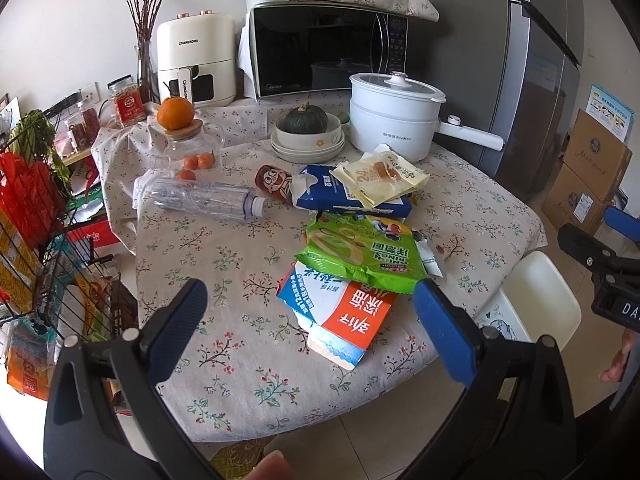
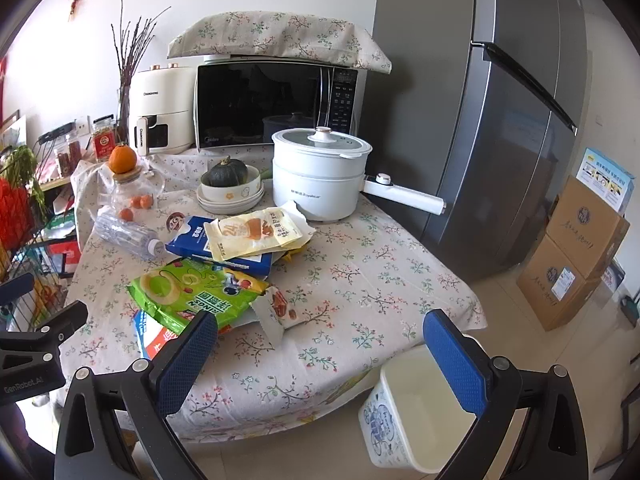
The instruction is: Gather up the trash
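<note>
Trash lies on the flowered tablecloth [image 1: 248, 360]: a green snack bag [image 1: 360, 256] [image 2: 192, 292] on top of an orange and white carton [image 1: 340, 316], a blue and white carton [image 1: 344, 196] [image 2: 224, 248] under a yellow wrapper [image 1: 384, 178] [image 2: 256, 234], and a crushed clear bottle [image 1: 204, 198] [image 2: 124, 234]. A white trash bin [image 2: 420, 404] [image 1: 536, 296] stands on the floor by the table's right corner. My left gripper [image 1: 316, 312] is open and empty, just before the cartons. My right gripper [image 2: 324, 344] is open and empty above the table's front edge, near the bin.
At the back stand a white electric pot [image 1: 392, 116], a squash in stacked bowls [image 1: 306, 132], a microwave [image 1: 320, 52], an air fryer [image 1: 196, 60] and a jar with an orange [image 1: 176, 114] on it. A wire rack [image 1: 44, 240] is left, a fridge [image 2: 500, 120] and boxes [image 2: 576, 256] right.
</note>
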The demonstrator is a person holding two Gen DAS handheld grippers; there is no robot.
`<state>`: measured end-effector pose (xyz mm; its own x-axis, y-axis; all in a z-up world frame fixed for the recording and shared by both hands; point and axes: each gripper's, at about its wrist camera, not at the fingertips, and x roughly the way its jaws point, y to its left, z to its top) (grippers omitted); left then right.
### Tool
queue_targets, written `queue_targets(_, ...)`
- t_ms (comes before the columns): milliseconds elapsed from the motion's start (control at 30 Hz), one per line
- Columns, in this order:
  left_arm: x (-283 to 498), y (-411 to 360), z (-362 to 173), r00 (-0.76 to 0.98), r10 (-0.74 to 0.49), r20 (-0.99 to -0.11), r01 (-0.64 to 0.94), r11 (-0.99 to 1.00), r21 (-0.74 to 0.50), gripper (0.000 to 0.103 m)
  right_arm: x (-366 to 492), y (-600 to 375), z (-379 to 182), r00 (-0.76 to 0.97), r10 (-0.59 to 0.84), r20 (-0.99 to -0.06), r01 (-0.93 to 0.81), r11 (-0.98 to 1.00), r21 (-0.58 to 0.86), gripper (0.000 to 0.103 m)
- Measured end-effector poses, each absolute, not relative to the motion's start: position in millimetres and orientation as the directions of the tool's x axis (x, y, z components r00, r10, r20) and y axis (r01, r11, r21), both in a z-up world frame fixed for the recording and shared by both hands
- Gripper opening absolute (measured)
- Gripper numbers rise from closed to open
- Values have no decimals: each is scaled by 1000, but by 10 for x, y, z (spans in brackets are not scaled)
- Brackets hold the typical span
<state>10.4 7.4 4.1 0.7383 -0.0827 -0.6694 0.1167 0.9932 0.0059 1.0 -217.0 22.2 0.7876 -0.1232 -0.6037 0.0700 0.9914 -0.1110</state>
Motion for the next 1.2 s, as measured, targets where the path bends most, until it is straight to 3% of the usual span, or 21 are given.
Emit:
queue_targets(167, 395, 209, 35, 690, -72, -720, 125, 992, 20, 102, 279, -2191, 247, 718, -70, -692, 23, 997, -77, 103)
queue_targets(367, 875, 457, -262, 521, -220, -825, 132, 975, -176, 100, 743, -2206, 67, 624, -7, -782, -18, 1000, -24, 103)
queue_targets(633, 1321, 357, -618, 401, -385, -831, 128, 922, -365, 75, 1245, -2515, -426, 499, -4, -866, 57, 998, 29, 102)
queue_targets(800, 1522, 274, -804, 348, -391, -852, 84, 918, -387, 58, 1506, -2581, -586, 451, 44, -891, 76, 993, 88, 99)
queue_targets(967, 1544, 224, -840, 330, -402, -854, 76, 913, -401, 35, 1683, -2410, -872, 377, 85, -922, 34, 994, 105, 87)
queue_targets(1100, 1496, 270, -760, 352, -419, -837, 88, 905, -416, 22, 1752, -2292, -1040, 333, 93, -938, 2, 995, 99, 78)
queue_targets(1200, 1426, 289, -664, 373, -438, -818, 110, 896, -430, 19, 1769, -2250, -1107, 325, 95, -941, -9, 995, 97, 71)
